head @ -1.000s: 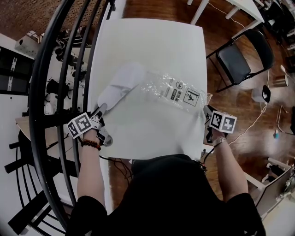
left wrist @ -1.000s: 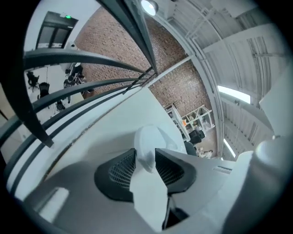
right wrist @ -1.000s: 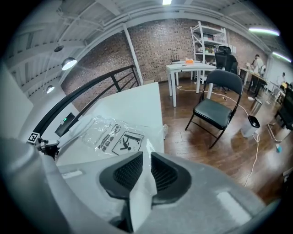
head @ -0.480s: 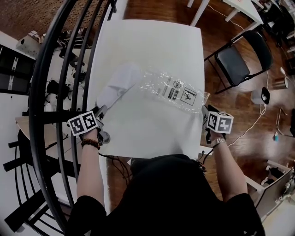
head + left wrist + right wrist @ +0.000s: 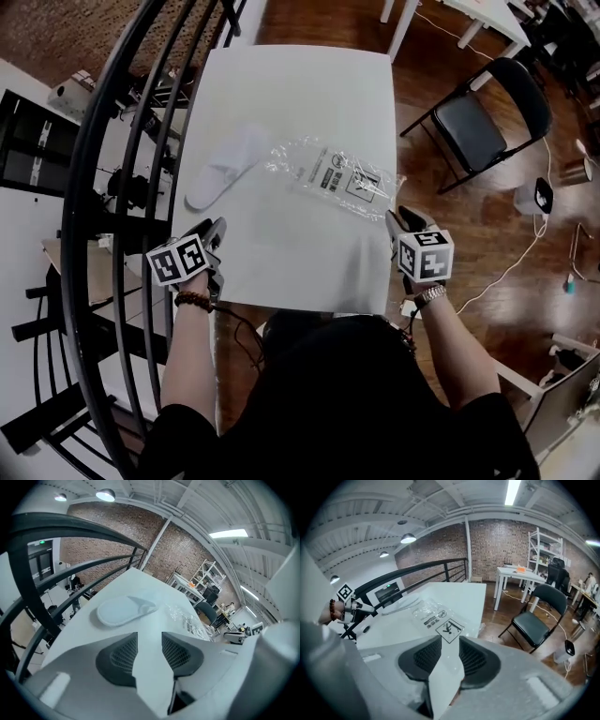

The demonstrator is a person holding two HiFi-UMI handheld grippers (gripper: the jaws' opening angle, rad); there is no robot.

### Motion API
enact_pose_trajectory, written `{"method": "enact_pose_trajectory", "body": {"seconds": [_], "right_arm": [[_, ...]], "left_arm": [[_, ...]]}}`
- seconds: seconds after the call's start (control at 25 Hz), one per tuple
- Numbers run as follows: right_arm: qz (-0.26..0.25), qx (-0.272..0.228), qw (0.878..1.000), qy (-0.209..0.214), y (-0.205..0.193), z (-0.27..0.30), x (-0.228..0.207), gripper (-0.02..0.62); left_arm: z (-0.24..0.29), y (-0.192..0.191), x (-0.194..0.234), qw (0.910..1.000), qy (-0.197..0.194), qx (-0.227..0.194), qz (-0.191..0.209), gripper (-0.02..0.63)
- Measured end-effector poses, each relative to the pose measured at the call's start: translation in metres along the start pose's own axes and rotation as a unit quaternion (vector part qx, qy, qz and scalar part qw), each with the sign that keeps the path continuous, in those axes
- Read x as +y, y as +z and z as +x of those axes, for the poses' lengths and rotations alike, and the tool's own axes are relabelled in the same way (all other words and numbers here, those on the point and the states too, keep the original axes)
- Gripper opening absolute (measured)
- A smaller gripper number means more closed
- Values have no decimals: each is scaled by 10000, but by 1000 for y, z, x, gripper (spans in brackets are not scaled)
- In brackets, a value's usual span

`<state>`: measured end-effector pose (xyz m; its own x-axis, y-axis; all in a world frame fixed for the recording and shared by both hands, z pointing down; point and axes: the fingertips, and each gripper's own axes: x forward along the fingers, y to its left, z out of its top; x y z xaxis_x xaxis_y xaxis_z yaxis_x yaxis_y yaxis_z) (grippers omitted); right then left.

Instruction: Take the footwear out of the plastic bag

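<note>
On my feed I've got a white slipper on a white table. There's also a clear plastic bag with black-and-white printed labels, a black chair, a dark brown wood floor, a black railing and a reddish brick wall.

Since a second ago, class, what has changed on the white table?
The left gripper let go of the white fabric slipper, its fingers just opening then partly reclosing; the right gripper opened off the clear plastic bag. Both, now empty, drew back. Slipper and bag stayed put.
</note>
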<state>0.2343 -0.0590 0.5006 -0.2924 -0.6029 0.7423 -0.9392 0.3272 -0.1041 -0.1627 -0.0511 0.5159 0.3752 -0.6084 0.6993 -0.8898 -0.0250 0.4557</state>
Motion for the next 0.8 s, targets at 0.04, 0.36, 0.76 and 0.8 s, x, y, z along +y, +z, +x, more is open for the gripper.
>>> {"method": "enact_pose_trajectory", "body": {"seconds": [0.04,0.36,0.76,0.8], "right_arm": [[-95,-85,9999,106,0,-6,7,104],[-604,-732,9907,980,-9,-56,66,6],[-1194,-1192,9721,1633,-29,-116,113,-8],[-1242,-1225,9704,1668,-32,-121,116,-8]], "left_arm": [[-3,-3,-12,9999,-18,-72,107,173],[-28,-57,-135,9931,-760,-312,842,89],[-67,-110,-227,9787,-898,-611,1742,17],[-70,-114,-235,9768,-893,-656,1832,17]]}}
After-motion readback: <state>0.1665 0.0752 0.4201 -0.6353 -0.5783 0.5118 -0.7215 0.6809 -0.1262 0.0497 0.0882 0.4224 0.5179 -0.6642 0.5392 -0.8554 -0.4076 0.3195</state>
